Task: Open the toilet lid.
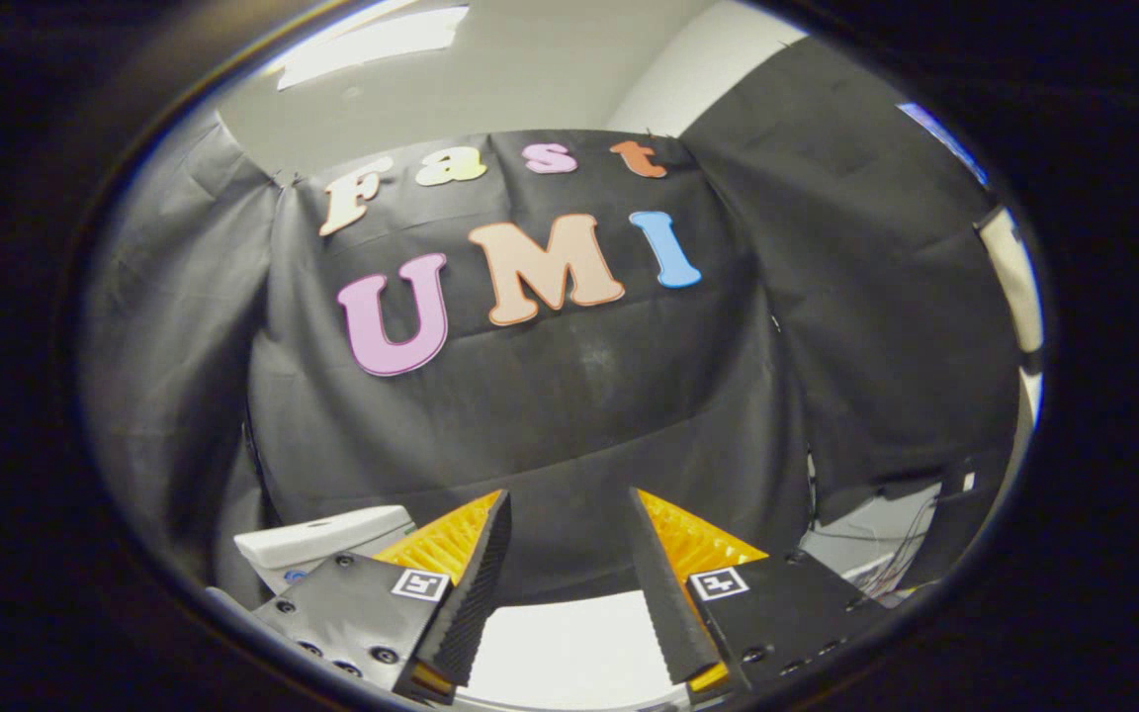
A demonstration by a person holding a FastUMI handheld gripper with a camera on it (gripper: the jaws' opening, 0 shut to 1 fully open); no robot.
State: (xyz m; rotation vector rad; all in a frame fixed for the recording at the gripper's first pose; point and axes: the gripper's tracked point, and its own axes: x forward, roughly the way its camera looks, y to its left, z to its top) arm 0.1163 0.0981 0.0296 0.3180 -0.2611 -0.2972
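Nearest: the gripper [569, 514], fingers spread well apart with nothing between them, so it holds nothing. The fingers point high, at the cloth wall rather than down at the work.

Just beneath and between the fingers, at about 6 o'clock: a smooth white surface [560, 648], judged to be the closed toilet lid, though too little of it shows to be sure; its front lip cannot be made out. The tips appear to stand above it, not touching.

Behind the left finger, at about 8 o'clock: a white box-like part [317, 539], probably the tank or a side unit.

Beyond, at 12 o'clock: the black cloth [569, 396] of the booth. At about 4 o'clock, loose cables [876, 564] by the cloth's foot.

Risks, as judged from here: with the gripper aimed this high, the lid's edge lies under the fingers where it cannot be watched, so a descent may land on the flat top and skid off. A raised lid may also swing back into the cloth.
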